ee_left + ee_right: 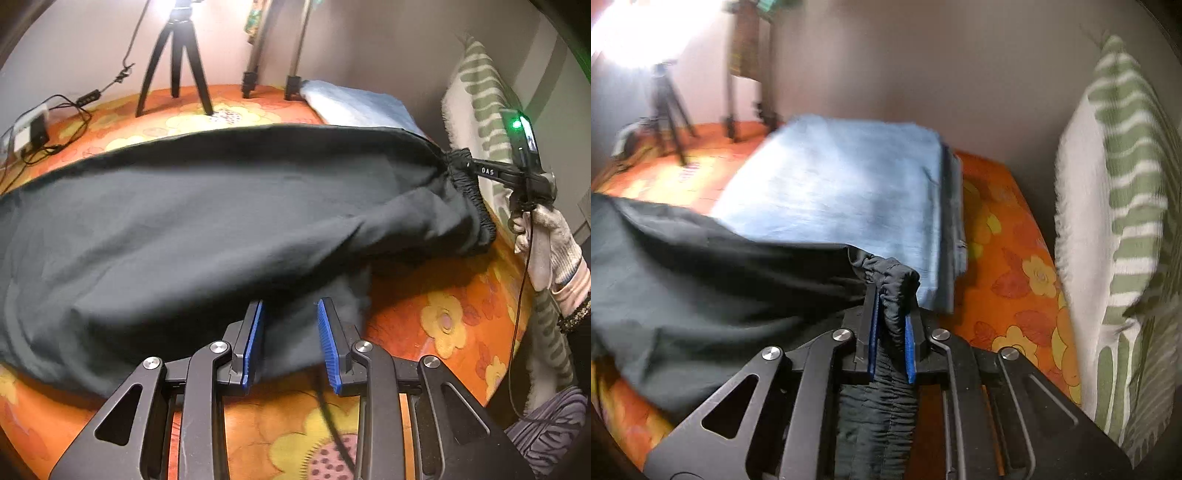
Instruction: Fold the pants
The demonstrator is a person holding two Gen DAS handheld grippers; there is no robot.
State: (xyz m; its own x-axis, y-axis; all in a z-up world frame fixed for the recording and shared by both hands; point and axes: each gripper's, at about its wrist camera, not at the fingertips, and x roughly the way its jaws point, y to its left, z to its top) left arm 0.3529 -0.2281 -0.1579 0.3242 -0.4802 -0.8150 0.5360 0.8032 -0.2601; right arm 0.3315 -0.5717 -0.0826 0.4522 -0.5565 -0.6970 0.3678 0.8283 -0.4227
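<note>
Here right gripper [891,332] clamps pants [221,221] waistband; left gripper [290,339] apart; legs cut off.

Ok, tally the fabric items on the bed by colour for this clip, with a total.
Black: 1, the pants, waistband clamped in the right tongs
Light blue: 1, folded cloth
Green-and-white striped: 1, pillow
Total: 3

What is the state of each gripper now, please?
Left gripper: open, holding nothing, over the edge of the black pants.
Right gripper: closed on the pants' elastic waistband.
</note>
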